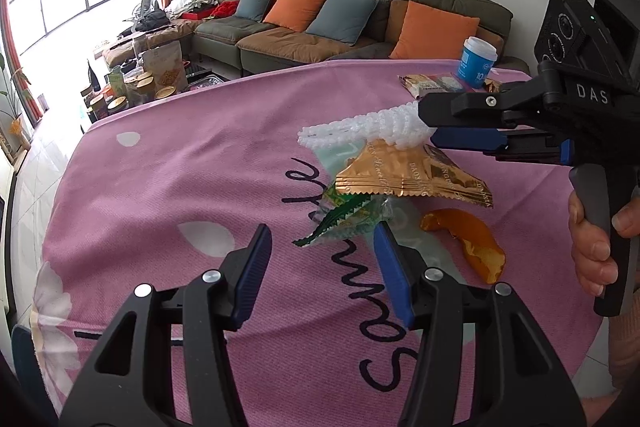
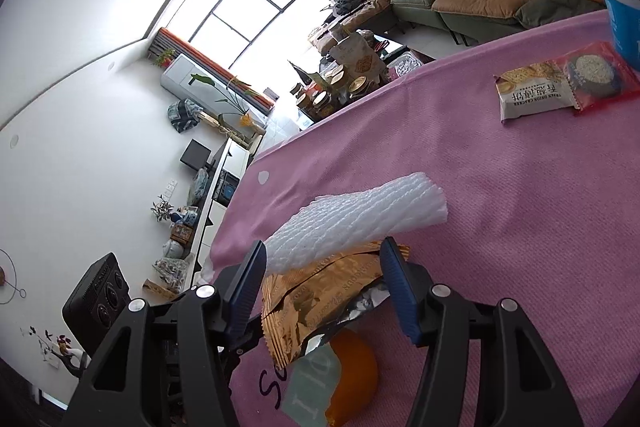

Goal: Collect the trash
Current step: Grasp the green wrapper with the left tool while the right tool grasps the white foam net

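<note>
In the left wrist view my right gripper [image 1: 430, 131] comes in from the right, shut on a bundle held above the pink tablecloth [image 1: 180, 187]: white foam netting [image 1: 360, 129], a gold foil wrapper [image 1: 412, 177], and a green wrapper [image 1: 340, 219] with a pale bag hanging below. My left gripper [image 1: 324, 267] is open just under that bundle, its right finger [image 1: 394, 271] touching the hanging plastic. An orange peel [image 1: 476, 243] lies on the cloth. In the right wrist view the netting [image 2: 360, 219] and gold wrapper [image 2: 328, 303] lie between the right gripper's fingers [image 2: 324, 283], the peel [image 2: 352, 371] below.
At the table's far side stand a blue and white cup [image 1: 478, 61] and cracker packets [image 1: 432, 83], also in the right wrist view [image 2: 532, 91]. A green sofa [image 1: 320, 11] with orange and blue cushions is behind. A low table with jars [image 1: 136, 87] stands left.
</note>
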